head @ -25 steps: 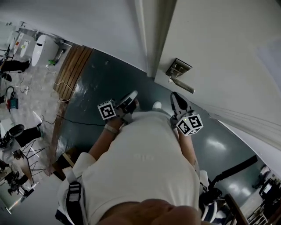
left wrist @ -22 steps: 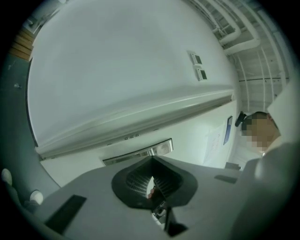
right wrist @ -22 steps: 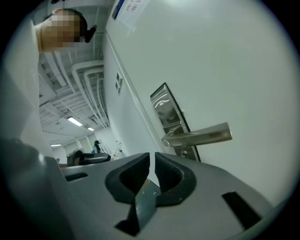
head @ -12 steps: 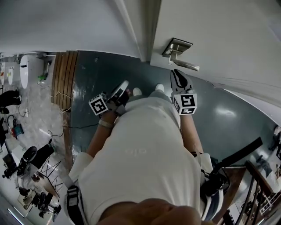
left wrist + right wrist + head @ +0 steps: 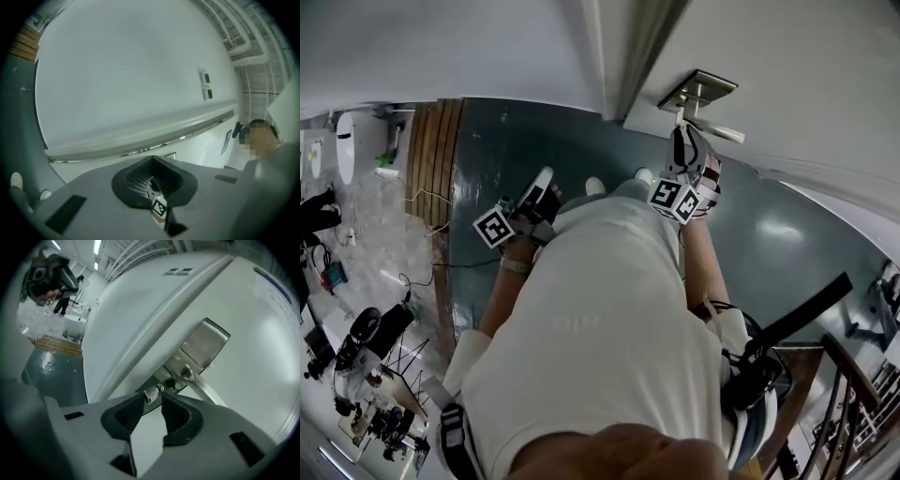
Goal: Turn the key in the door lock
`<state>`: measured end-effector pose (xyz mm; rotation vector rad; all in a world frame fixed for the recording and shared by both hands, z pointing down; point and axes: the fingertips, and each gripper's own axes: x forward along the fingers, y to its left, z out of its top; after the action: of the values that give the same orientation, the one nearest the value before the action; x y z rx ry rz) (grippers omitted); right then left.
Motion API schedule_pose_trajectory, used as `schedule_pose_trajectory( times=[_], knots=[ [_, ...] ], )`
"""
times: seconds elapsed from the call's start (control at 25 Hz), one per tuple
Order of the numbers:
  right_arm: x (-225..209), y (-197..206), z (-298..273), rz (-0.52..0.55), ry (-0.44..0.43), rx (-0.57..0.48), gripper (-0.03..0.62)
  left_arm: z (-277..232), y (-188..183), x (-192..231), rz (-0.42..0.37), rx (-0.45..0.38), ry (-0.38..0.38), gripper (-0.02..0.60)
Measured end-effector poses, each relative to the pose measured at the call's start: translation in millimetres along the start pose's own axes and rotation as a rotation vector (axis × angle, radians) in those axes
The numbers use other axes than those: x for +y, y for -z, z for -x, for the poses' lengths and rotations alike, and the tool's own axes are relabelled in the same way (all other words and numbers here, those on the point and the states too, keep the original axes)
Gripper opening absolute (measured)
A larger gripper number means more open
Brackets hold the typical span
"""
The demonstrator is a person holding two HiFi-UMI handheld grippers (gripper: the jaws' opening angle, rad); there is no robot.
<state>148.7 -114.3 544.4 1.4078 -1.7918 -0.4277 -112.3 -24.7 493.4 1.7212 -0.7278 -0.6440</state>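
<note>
A small silver key point(image 5: 151, 393) sticks out of the lock under the steel plate point(image 5: 204, 345) and lever handle point(image 5: 208, 392) of the white door point(image 5: 787, 75). My right gripper point(image 5: 152, 398) points at it. Its jaws have just been opening, and the key head sits between the fingertips with the pads apart from it. In the head view the right gripper point(image 5: 682, 141) is right below the handle point(image 5: 712, 127). My left gripper point(image 5: 546, 175) hangs low to the left, away from the door. It faces a bare white wall, and the left gripper point(image 5: 151, 159) is shut with nothing in it.
The door frame point(image 5: 619, 56) runs beside the lock. The dark green floor point(image 5: 506, 141) lies below, with wooden boards point(image 5: 431, 141) to the left. A stair railing point(image 5: 853, 375) is at the lower right. Another person point(image 5: 61, 301) stands far off.
The right gripper has closed in on the lock under the handle and rolled, so its marker cube shows two faces. The left gripper has drifted left, away from the door.
</note>
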Motion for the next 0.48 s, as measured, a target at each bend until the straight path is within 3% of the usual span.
schedule_pose_trajectory(
  times=[0.16, 0.48],
  knots=[
    [7, -1, -12, 0.065, 0.035, 0.027, 0.098, 14, -12, 3, 0.000, -0.028, -0.009, 0.008],
    [0, -3, -28, 0.047, 0.146, 0.047, 0.097, 21, -21, 5, 0.006, -0.042, -0.009, 0.008]
  ],
)
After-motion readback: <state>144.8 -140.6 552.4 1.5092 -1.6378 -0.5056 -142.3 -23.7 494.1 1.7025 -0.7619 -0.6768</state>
